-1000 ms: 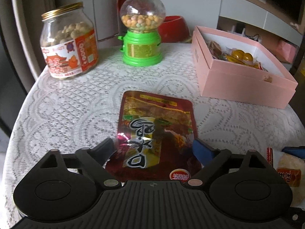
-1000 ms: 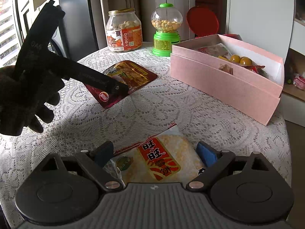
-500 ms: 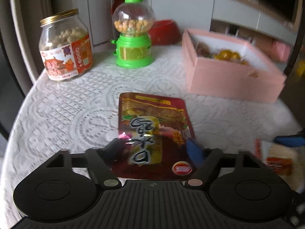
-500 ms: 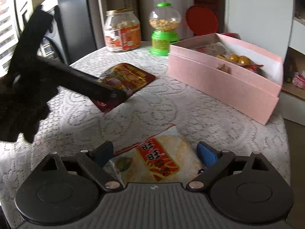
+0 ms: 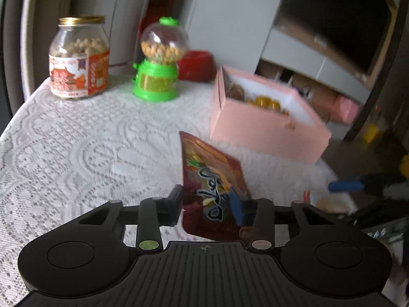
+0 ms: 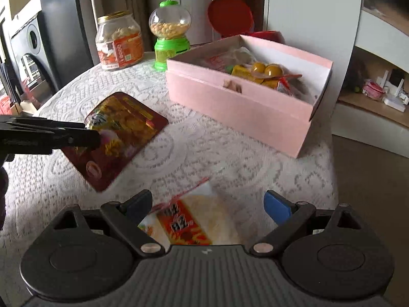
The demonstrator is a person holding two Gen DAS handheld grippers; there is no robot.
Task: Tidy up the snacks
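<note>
A second ago the dark red snack pouch lay flat on the lace tablecloth between the wide-spread fingers of the left gripper. Now those jaws are closing on it, and the pouch stands tilted with its far corner raised, filling the lower centre of the left wrist view. In the right wrist view it sits at middle left, pinched at its near edge and lifted clear of the cloth. The pickup looks secured, so carrying it to the pink box at upper right is probably next.

The right gripper remains spread wide, astride the rice cracker packet at lower centre, pads not pressing it.

The pouch is glossy foil, dark red with gold panels, bold black-and-white lettering and a small round logo near one corner; it buckles slightly where it is gripped.
</note>
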